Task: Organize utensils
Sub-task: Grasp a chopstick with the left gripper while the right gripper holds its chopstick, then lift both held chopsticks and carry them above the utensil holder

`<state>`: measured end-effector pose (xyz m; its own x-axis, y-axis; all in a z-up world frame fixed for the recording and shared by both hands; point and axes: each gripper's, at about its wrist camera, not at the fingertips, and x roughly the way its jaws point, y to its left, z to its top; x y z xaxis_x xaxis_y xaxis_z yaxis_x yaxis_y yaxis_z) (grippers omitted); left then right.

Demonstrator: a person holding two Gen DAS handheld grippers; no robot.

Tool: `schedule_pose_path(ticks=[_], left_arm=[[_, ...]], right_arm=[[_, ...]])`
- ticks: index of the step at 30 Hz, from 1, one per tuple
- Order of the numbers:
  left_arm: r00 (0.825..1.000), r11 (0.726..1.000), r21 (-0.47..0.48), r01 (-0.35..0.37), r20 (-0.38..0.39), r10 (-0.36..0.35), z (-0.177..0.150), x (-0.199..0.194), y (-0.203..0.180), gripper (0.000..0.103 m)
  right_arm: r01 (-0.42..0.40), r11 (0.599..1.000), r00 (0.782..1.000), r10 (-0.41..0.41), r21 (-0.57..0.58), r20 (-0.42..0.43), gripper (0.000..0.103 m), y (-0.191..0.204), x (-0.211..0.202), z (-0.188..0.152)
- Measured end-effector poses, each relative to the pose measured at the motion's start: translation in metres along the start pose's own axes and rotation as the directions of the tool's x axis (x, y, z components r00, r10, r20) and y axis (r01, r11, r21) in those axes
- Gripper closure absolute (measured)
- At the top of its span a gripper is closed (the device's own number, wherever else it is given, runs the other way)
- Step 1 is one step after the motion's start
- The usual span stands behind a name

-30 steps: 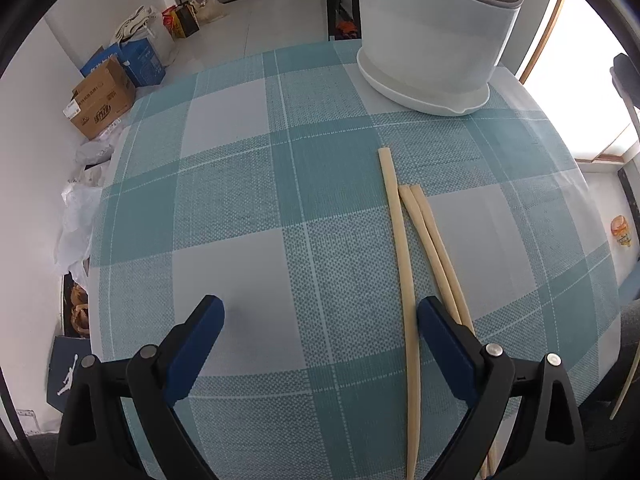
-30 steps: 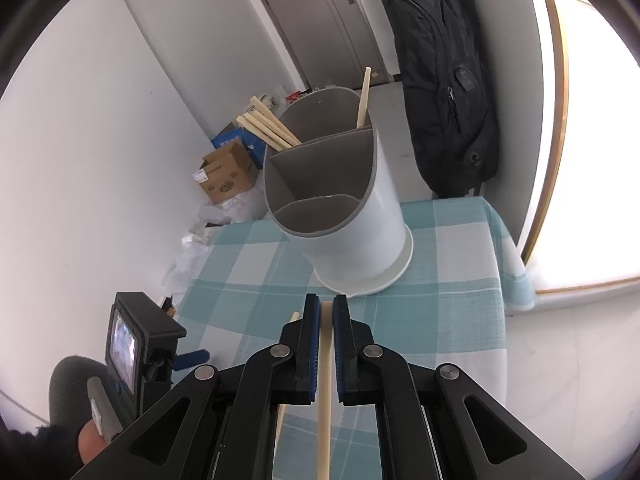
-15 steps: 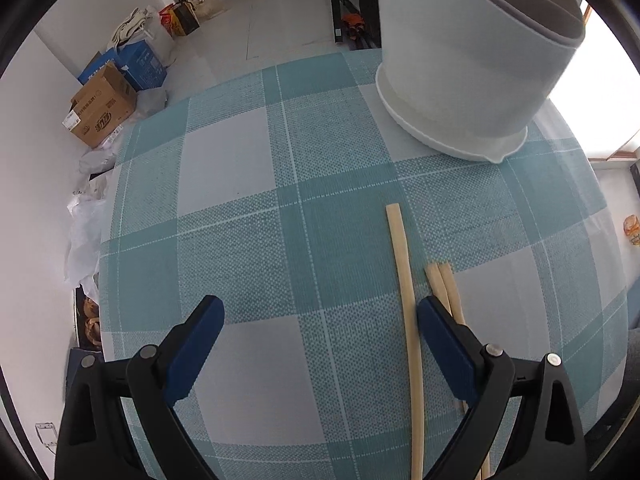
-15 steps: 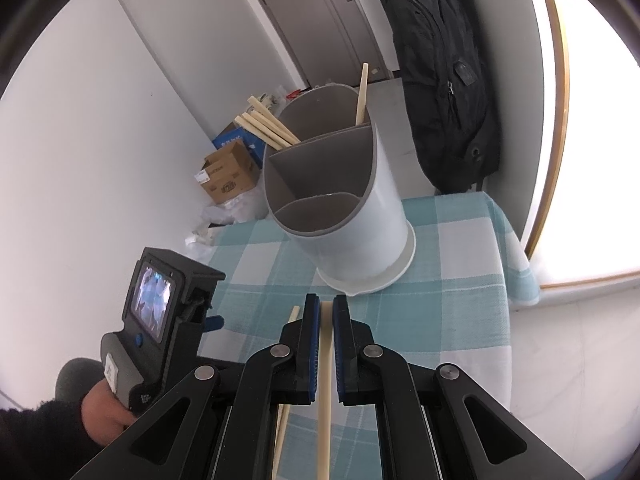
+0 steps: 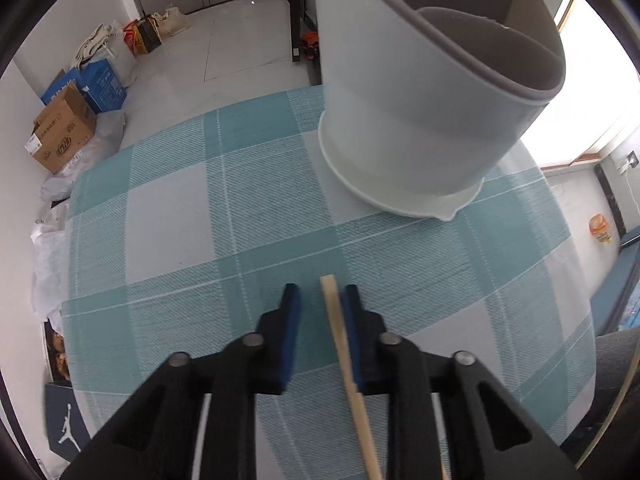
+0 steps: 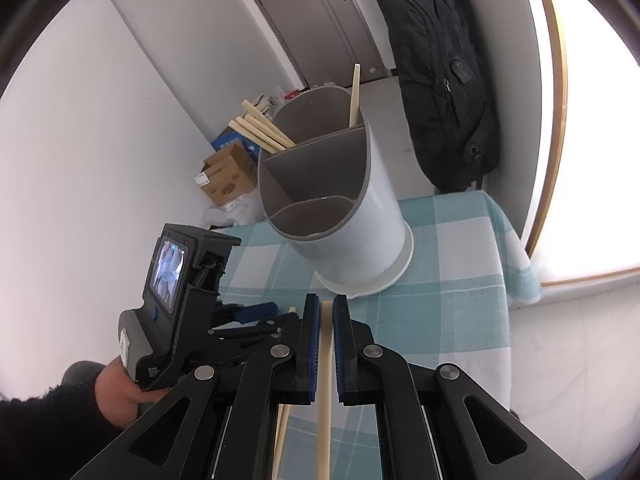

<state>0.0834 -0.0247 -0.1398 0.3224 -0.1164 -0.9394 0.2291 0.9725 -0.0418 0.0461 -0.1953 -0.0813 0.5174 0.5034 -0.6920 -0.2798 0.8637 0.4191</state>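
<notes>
A pale wooden chopstick (image 5: 340, 340) lies on the teal checked tablecloth (image 5: 180, 220) between the jaws of my left gripper (image 5: 320, 292). Those jaws are closing: the stick touches the right pad, and a gap remains at the left pad. My right gripper (image 6: 326, 300) is shut on a second chopstick (image 6: 325, 400), held above the table and pointing toward the white utensil holder (image 6: 360, 240). The holder has grey compartments; several chopsticks (image 6: 264, 130) lean in its far one. In the left wrist view the holder (image 5: 420, 120) stands just beyond the gripper.
A person's hand (image 6: 116, 392) holds the left gripper's body (image 6: 180, 280) at the table's left. Another chopstick tip (image 6: 292, 311) shows beside it. A black backpack (image 6: 440, 100) hangs behind the table. Cardboard boxes (image 5: 60, 136) and bags sit on the floor.
The left gripper moved toward the holder and its wide jaws closed in around one chopstick on the cloth. The right gripper kept still with its chopstick.
</notes>
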Motion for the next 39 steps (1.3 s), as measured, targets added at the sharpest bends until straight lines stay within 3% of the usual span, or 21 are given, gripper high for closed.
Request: schedule_pose_path(ticks=[3,5,11,15,24,39], left_arm=[[1.000,1.000,-0.015,0.024,0.002,-0.024,-0.002,-0.002,-0.001,0.098],[1.000,0.997,-0.073,0.014,0.018,-0.013,-0.003,-0.004,0.008,0.100],[0.995,0.983,-0.176,0.050,0.098,-0.033,-0.009,-0.022,0.023,0.100],[0.982,0.974,-0.212,0.079,0.182,-0.041,-0.015,-0.044,0.020,0.100],[0.947,0.971,-0.213,0.112,0.320,-0.039,-0.027,-0.090,0.013,0.100],[0.894,0.972,-0.179,0.153,0.444,-0.059,-0.040,-0.126,0.029,0.100]], right_arm=[[0.000,1.000,1.000,0.000,-0.004,0.007,0.097,0.003,-0.002,-0.001],[-0.012,1.000,1.000,0.012,-0.001,0.017,0.097,0.004,-0.005,-0.001],[-0.010,1.000,0.996,0.010,0.002,0.087,0.097,0.009,-0.019,0.000],[-0.011,1.000,0.990,0.011,0.006,0.139,0.097,0.012,-0.023,0.000],[-0.012,1.000,0.964,0.010,0.007,0.264,0.097,0.022,-0.034,0.002],[0.039,0.996,0.925,-0.005,-0.081,0.381,0.097,0.057,-0.064,0.001]])
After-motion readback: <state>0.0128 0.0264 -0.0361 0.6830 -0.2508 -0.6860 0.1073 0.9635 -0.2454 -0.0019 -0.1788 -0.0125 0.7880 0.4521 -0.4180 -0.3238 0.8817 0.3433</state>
